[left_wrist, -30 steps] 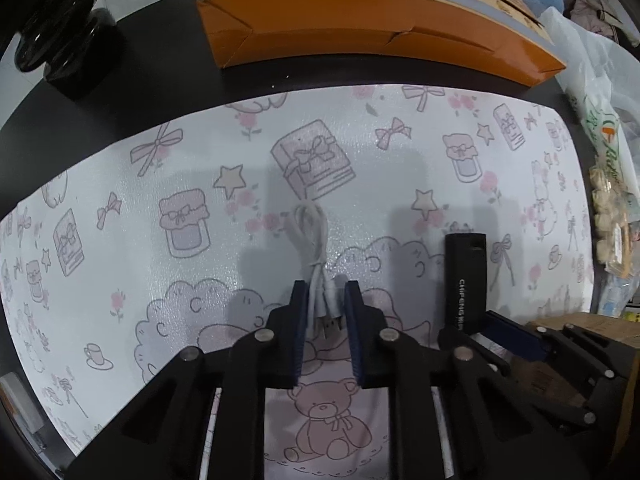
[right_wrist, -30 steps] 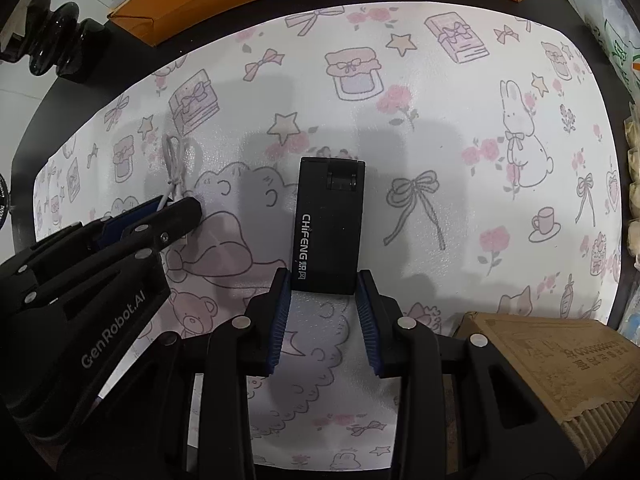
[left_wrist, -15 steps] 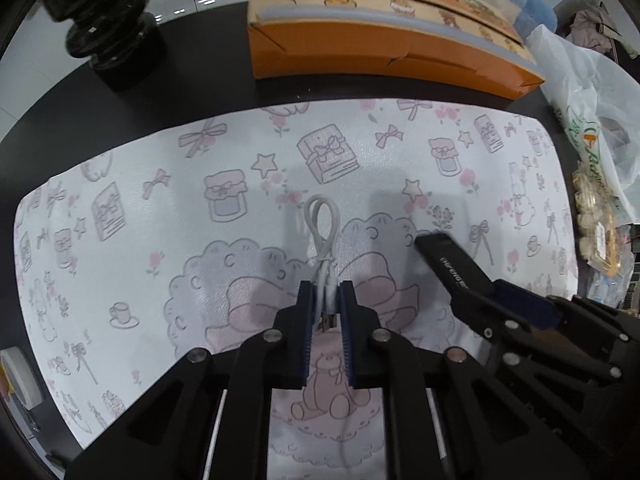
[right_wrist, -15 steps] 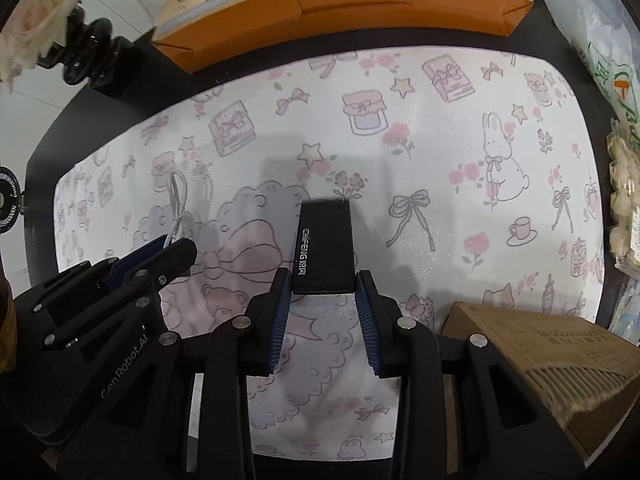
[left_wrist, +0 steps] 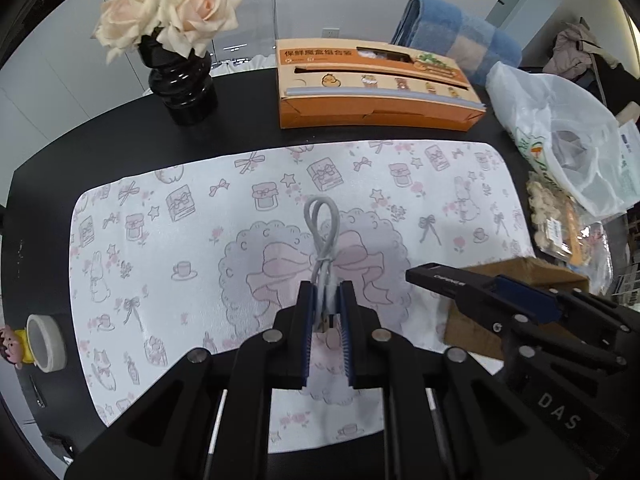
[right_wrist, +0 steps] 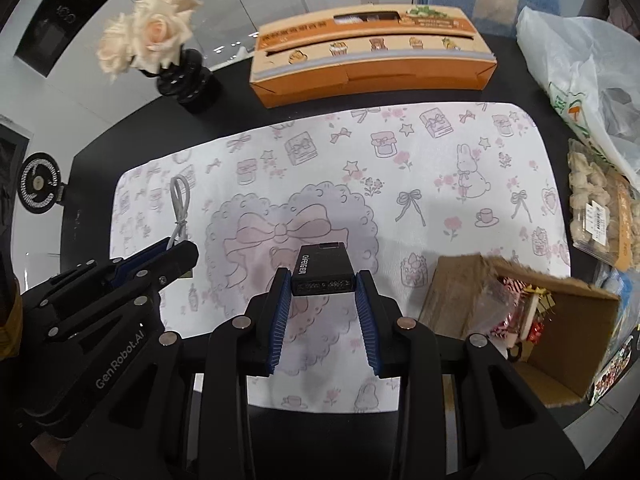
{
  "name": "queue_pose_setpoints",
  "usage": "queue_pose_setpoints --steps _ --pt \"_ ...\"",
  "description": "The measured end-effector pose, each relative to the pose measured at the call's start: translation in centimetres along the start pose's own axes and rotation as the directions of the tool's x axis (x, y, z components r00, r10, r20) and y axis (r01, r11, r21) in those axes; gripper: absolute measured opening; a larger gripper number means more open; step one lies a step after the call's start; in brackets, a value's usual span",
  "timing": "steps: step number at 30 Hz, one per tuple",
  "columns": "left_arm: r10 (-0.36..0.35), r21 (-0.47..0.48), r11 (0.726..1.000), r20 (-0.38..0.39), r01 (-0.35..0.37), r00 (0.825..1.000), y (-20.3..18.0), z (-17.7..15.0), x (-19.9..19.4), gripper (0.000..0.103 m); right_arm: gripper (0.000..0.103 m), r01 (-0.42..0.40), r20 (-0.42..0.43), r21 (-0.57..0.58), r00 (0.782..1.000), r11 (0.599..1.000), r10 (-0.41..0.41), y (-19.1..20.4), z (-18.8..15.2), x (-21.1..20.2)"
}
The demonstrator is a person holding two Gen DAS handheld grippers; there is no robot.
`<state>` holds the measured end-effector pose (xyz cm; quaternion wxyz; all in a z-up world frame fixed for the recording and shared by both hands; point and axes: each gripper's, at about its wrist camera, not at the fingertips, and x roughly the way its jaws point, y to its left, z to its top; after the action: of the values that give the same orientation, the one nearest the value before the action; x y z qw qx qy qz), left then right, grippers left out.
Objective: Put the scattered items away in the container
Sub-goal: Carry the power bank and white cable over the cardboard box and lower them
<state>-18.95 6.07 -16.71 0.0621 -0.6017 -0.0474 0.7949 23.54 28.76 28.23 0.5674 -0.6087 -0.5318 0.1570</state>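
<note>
My left gripper [left_wrist: 325, 307] is shut on a bundled white USB cable [left_wrist: 323, 240], which sticks out forward above the patterned mat [left_wrist: 160, 248]. My right gripper [right_wrist: 322, 286] is shut on a black rectangular device [right_wrist: 323, 266] with white lettering, lifted off the mat. From the left wrist view the device [left_wrist: 440, 278] pokes in from the right, just in front of the open cardboard box [left_wrist: 520, 276]. In the right wrist view the box [right_wrist: 560, 320] sits at the lower right and holds several small wrapped items. The cable [right_wrist: 179, 208] also shows at left there.
An orange carton [left_wrist: 376, 92] lies along the far edge of the black table. A black vase of cream roses [left_wrist: 180, 76] stands at the back left. Plastic bags and snack packs [left_wrist: 560, 168] crowd the right side. A tape roll [left_wrist: 44, 344] sits at the left edge.
Both grippers have closed on their items and risen well above the mat, carrying the cable and the black device up. The cardboard box has come into view at the right.
</note>
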Motion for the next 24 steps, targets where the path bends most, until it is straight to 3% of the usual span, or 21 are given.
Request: queue_pose_setpoints --steps 9,24 --pt "-0.029 0.036 0.999 0.019 0.028 0.999 -3.3 -3.6 -3.2 0.013 0.034 -0.005 0.052 0.009 0.999 1.0 0.005 -1.8 -4.4 -4.3" --pt "-0.083 0.155 0.985 0.037 0.076 0.996 -14.0 -4.3 -4.2 0.013 0.034 0.021 0.138 0.121 0.99 0.992 -0.038 -11.8 -6.8 -9.5"
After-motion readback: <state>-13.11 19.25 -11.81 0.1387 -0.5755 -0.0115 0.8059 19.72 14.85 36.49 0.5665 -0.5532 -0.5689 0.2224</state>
